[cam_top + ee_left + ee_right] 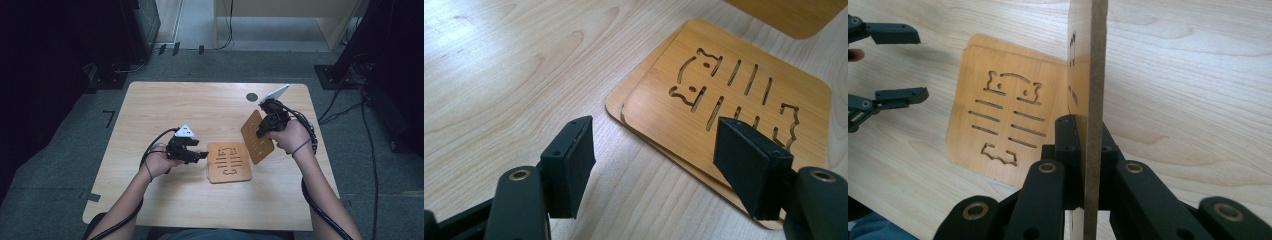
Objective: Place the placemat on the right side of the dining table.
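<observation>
- One wooden coaster (256,137) is being held on edge, clamped by the right gripper (263,131), just beside the flat stack (229,162).
- The left gripper (200,154), jaws wide and empty, is being poised beside that stack; a grip on its top coaster is likely being called for next.

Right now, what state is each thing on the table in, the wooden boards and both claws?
Left claw: open, empty, low over the table beside the stacked boards.
Right claw: shut on the lifted board.
Lifted board: held up on edge, tilted, off the stack.
Stacked boards: lying flat on the table, two of them, slightly offset.
Table: bare wood around the boards.
</observation>
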{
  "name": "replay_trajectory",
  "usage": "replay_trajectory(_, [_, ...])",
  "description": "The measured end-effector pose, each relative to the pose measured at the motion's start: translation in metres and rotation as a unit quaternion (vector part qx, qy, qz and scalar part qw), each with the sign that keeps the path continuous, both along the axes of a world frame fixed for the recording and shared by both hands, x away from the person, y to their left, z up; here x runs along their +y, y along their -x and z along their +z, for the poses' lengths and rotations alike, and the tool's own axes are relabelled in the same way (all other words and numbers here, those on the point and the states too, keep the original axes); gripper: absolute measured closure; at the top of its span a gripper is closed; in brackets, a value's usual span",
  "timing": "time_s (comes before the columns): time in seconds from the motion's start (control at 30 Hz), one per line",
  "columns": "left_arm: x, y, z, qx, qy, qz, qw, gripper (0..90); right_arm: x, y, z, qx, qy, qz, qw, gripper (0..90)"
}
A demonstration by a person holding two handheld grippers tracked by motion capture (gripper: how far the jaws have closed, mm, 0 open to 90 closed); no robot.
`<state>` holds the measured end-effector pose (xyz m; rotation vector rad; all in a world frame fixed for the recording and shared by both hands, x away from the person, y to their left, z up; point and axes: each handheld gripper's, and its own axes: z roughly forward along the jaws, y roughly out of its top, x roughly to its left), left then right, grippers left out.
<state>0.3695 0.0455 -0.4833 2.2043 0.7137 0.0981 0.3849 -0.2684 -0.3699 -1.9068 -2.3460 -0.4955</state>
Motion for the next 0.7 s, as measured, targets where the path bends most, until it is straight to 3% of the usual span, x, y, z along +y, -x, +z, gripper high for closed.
replay_trajectory(0.37, [-0.001, 0.0, 0.0, -0.001, -0.001, -0.001, 1.0, 31.7, -0.016, 0.0, 0.008, -0.025, 0.009, -0.021, 0.9994, 87.6])
replay_trajectory(0.7, [-0.001, 0.0, -0.001, -0.001, -0.003, -0.001, 1.0, 31.7, -0.036, -0.004, 0.006, -0.026, 0.015, -0.051, 0.9982, 87.6])
